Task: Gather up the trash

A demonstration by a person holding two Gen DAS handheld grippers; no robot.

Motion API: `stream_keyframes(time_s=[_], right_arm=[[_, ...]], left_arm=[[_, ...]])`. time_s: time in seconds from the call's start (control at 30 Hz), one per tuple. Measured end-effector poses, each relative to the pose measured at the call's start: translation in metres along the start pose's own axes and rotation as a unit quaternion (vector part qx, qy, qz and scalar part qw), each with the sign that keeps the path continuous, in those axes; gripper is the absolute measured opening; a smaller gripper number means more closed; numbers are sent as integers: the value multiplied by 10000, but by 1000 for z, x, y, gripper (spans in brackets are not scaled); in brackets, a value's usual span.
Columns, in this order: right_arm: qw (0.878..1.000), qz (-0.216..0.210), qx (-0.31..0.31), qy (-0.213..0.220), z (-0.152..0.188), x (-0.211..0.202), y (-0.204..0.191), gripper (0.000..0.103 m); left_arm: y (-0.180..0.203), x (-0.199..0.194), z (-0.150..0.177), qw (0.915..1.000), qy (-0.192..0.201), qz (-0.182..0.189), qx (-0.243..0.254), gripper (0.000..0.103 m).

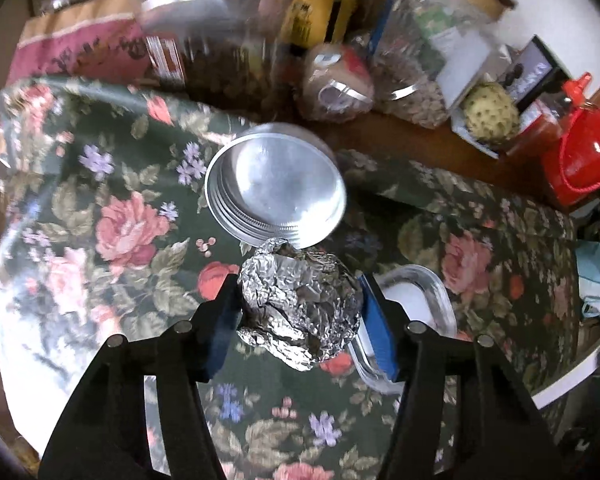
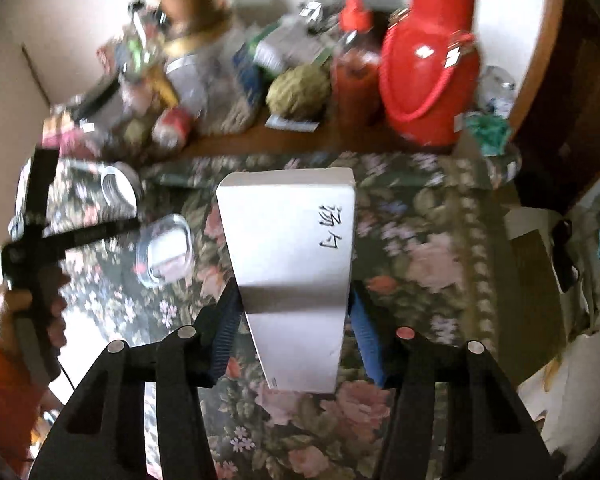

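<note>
The left hand-held gripper [image 1: 300,312] clamps a crumpled foil ball [image 1: 300,304] above the flowered desk [image 1: 100,200]; the right hand-held gripper [image 2: 294,312] grips a white box [image 2: 292,264].

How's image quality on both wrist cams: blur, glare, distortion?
Left wrist view: foil ball between the left gripper pads is sharp; the jars at the back are motion-smeared; soft glare inside the metal lid. Right wrist view: white box in the right gripper is crisp, the rest is streaked, the wall blown out. Both show fisheye bending and dark corners.
</note>
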State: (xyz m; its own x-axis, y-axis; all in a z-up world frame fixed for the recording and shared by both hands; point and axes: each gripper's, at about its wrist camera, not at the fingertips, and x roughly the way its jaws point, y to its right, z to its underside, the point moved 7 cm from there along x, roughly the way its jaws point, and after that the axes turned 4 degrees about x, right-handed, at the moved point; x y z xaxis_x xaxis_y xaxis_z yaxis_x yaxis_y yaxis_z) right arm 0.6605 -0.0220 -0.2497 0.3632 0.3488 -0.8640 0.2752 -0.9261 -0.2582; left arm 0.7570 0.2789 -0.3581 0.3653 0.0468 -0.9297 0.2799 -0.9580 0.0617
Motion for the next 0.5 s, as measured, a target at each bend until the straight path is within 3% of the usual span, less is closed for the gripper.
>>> stream_keyframes(time_s=[0.23, 0.5], right_arm=[[9977, -129, 190, 641, -14, -54, 23, 49], [9908, -326, -89, 1312, -15, -127, 48, 48]], left_arm=[[27, -85, -2, 9966, 817, 12, 52, 57], [99, -199, 13, 9809, 1932, 39, 214, 57]])
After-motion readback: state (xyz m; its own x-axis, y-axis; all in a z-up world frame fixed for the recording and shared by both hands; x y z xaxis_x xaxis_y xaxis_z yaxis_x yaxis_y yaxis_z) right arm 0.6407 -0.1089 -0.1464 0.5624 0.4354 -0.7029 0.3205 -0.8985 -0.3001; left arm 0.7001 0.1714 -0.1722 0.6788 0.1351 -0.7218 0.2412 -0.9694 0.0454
